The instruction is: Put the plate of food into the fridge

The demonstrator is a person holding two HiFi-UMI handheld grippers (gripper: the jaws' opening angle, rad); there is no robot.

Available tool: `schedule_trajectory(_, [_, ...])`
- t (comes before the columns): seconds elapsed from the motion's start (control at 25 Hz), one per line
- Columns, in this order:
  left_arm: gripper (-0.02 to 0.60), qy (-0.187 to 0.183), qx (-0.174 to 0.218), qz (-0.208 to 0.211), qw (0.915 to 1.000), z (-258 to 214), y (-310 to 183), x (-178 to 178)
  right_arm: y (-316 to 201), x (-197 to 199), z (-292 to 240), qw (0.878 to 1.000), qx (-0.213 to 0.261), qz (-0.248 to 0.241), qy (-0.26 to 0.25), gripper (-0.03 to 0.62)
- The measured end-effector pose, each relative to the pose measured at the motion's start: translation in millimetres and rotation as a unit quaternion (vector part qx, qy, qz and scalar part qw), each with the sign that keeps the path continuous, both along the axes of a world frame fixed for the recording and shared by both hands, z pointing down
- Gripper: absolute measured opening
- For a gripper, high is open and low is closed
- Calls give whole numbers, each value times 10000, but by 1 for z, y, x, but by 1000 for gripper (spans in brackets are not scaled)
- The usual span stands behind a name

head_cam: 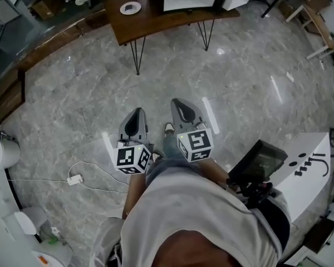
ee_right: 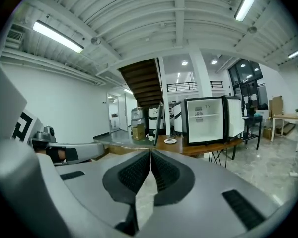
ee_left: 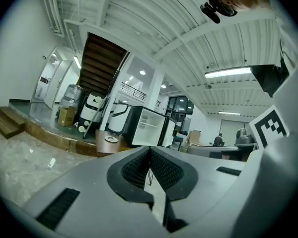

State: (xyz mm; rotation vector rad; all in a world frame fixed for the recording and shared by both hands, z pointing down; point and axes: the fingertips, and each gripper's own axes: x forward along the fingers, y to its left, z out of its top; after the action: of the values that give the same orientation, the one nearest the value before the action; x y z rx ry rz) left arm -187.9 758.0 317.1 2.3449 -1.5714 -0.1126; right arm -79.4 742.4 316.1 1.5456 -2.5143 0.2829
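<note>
The person holds both grippers low in front of the torso, side by side and close together, pointing forward and away from the body. The left hand-held gripper (head_cam: 137, 113) has its jaws closed, the ribbed pads (ee_left: 135, 170) meeting at the tips with nothing between them. The right hand-held gripper (head_cam: 178, 102) is likewise closed and empty. Each marker cube (head_cam: 133, 158) sits at the rear, just ahead of the bare forearms (head_cam: 134, 192).

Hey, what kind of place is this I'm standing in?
Probably an open office or lab hall: a polished stone floor, a wooden table carrying an open mini fridge, and a staircase behind it.
</note>
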Motion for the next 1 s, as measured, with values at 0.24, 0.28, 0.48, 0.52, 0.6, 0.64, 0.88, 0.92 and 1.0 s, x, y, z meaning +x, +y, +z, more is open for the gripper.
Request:
schedule_trajectory(0.24, [20, -97, 26, 8, 9999, -1, -81, 19, -80, 16, 3, 9999, -23, -147, -43, 20])
schedule_trajectory(0.28, [18, -121, 38, 7, 9999, -1, -94, 23, -94, 19, 3, 9998, -15, -163, -64, 20])
schedule_trajectory(0.48, [20, -246, 17, 102, 9996, 2, -160, 56, -162, 46, 1, 9998, 90, -119, -139, 20])
schedule_trajectory(0.52, [20, -257, 12, 134, 9996, 3, -171, 63, -173, 53, 2, 9998, 92, -102, -158, 20])
schedule_trajectory(0.6, [18, -271, 5, 170, 9995, 6, -190, 76, -191, 66, 3, 9997, 91, -70, -204, 20])
schedule_trajectory(0.64, [20, -280, 0, 168, 9995, 7, -198, 82, -200, 72, 4, 9997, 96, -52, -234, 20])
schedule_trajectory(0.88, [18, -286, -126, 72, 9995, 26, -270, 96, -273, 92, 22, 9991, 61, -44, -425, 20])
schedule_trajectory(0.92, [18, -288, -164, 76, 9994, 32, -288, 93, -292, 87, 28, 9991, 15, -79, -424, 19])
schedule_trajectory(1.0, [20, -275, -203, 84, 9994, 37, -303, 92, -309, 79, 33, 9987, -38, -194, -470, 20])
